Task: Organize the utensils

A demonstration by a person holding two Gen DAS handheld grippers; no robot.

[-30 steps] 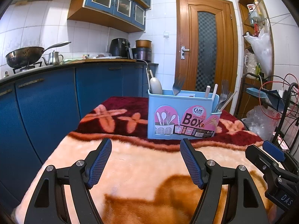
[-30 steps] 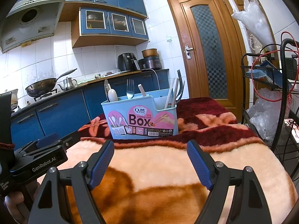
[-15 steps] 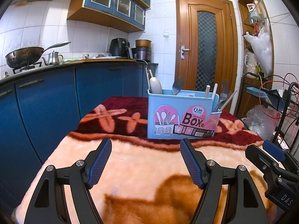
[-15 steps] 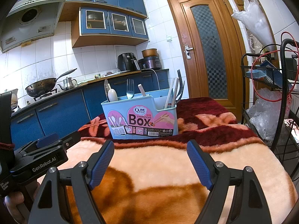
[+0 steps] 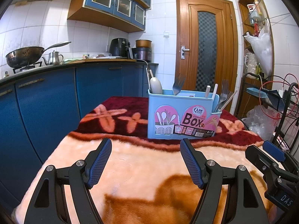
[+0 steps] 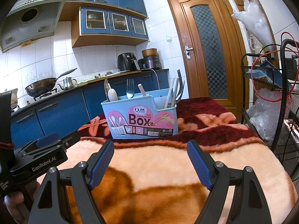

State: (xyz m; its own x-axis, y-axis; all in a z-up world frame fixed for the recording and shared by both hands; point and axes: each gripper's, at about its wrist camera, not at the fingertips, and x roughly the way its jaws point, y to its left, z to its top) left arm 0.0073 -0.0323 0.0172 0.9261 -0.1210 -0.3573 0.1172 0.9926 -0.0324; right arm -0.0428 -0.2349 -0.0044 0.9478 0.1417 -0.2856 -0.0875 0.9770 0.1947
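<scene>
A light blue utensil box [image 5: 182,116] [image 6: 142,117] with a pink "Box" label stands upright on the plush blanket, ahead of both grippers. Out of its top stick a white spoon [image 5: 156,85] [image 6: 112,94], a metal fork [image 5: 178,83] [image 6: 130,88], more forks [image 5: 223,93] and pale chopsticks [image 6: 172,93]. My left gripper [image 5: 145,150] is open and empty, short of the box. My right gripper [image 6: 150,152] is open too, with nothing between its fingers. Each gripper shows at the other view's edge.
The blanket [image 5: 142,164] covers a table that drops off on the left toward blue cabinets [image 5: 56,102]. A wire rack [image 6: 271,97] with red cables and plastic bags stands on the right. A wooden door [image 5: 205,52] is behind the box.
</scene>
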